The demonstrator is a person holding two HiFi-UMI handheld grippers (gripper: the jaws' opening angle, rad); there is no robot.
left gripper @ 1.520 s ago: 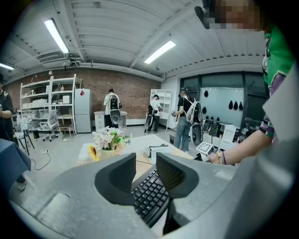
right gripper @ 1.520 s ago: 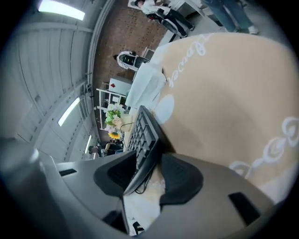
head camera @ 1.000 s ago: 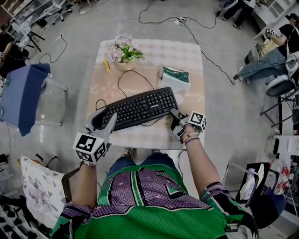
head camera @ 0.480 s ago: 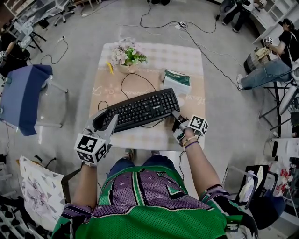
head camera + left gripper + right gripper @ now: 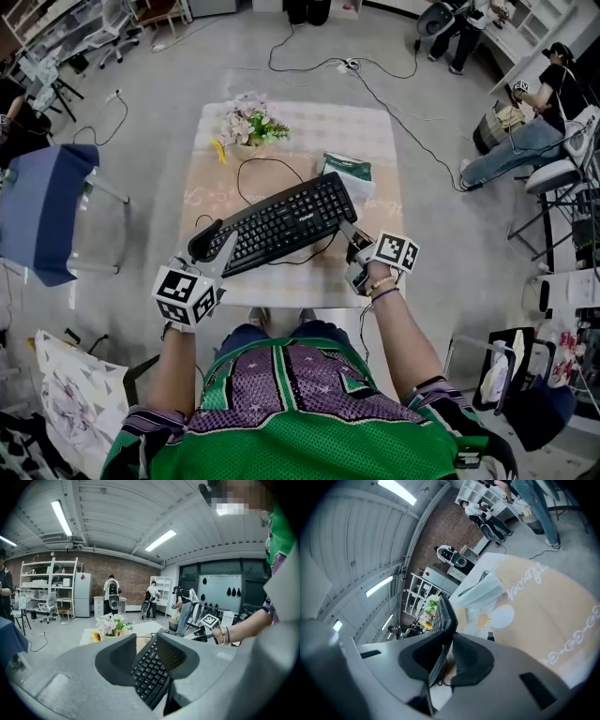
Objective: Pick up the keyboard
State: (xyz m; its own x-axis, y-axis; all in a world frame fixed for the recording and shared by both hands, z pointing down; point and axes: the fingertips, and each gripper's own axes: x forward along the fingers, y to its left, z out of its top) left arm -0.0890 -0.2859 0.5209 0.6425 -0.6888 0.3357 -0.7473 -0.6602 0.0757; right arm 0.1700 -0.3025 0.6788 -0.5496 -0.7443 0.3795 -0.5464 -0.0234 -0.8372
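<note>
**Left tool** [image 5: 146, 639]: The jaws are pinched on the left end of the keyboard [image 5: 281, 223]. One pad lies on the key face and the other sits underneath. The grip looks settled.

**Right tool** [image 5: 449, 639]: The jaws have just been closing. They hold the keyboard's right end between them, thin edge on, with the pads pressing top and bottom.

**Reason for the hold:** The keyboard is long and stiff. In my judgement, a pinch at one end alone would let the other end swing or sag, so a tool takes each end.

**Position of the keyboard:** It lies slantwise over the near half of the bench [image 5: 328, 112], left end nearer the person and right end farther. In the right gripper view the cloth shows well below the held edge, so that end appears to be clear of the bench. I cannot tell whether the left end is off it.

**Surroundings:**
- The cable [image 5: 246, 173] loops from the keyboard's far edge over the bench top. I judge it likely to drag as the lift goes on.
- A green packet [image 5: 349, 170] lies just beyond the far right corner.
- A flower pot [image 5: 246, 125] stands far left, well apart from the keyboard.
</note>
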